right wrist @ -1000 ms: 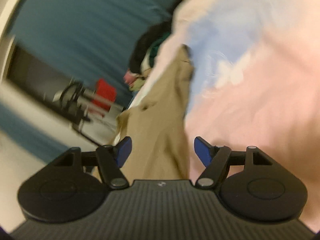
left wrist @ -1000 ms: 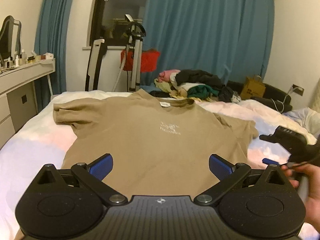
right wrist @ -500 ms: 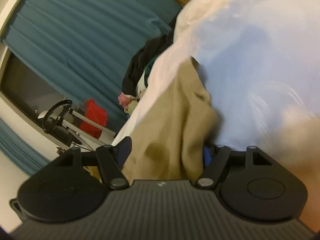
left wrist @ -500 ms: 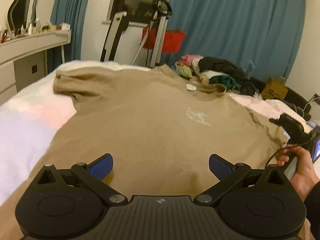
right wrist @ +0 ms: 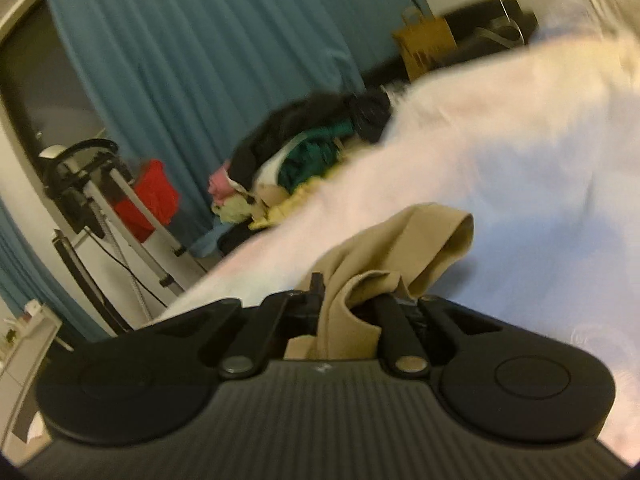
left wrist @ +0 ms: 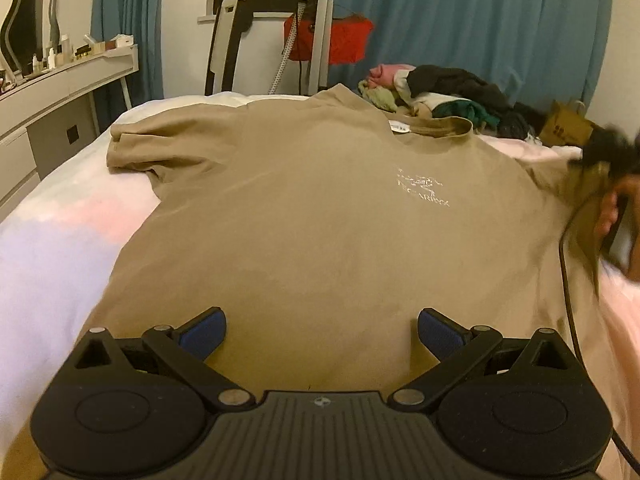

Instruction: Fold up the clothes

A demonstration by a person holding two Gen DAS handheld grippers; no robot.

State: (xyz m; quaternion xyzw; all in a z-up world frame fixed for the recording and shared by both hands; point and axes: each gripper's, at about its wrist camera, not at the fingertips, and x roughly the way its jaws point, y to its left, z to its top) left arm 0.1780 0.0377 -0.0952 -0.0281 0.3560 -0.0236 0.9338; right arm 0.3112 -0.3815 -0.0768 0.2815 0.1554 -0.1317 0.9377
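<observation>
Change: half a second ago the right gripper (right wrist: 348,304) had its fingers apart around the sleeve; now they are clenched on it, and the cloth is bunched up between them. The left gripper (left wrist: 322,332) has moved a little further over the shirt's lower part, its spread unchanged.
Count: two grippers, one tan T-shirt (left wrist: 320,208), one pile of clothes (left wrist: 436,96), one paper bag (left wrist: 566,128).
Left fingers: the blue pads (left wrist: 202,334) are wide apart, released, holding nothing; whether they touch the cloth near the lower hem cannot be told.
Right fingers: closed tight on a fold of the tan sleeve (right wrist: 404,256), which rises out of the gripper and curls over to the right.
T-shirt: spread flat, front up, on the bed (left wrist: 60,240), collar at the far end, one sleeve lying flat at the far left, the other lifted at the right edge where the person's hand (left wrist: 612,208) shows blurred.
Middle distance: the pile of clothes sits on the bed just beyond the collar.
Far: the paper bag stands to the right of the pile; teal curtains (left wrist: 460,20) hang behind; a white dresser (left wrist: 52,108) stands at the left.
</observation>
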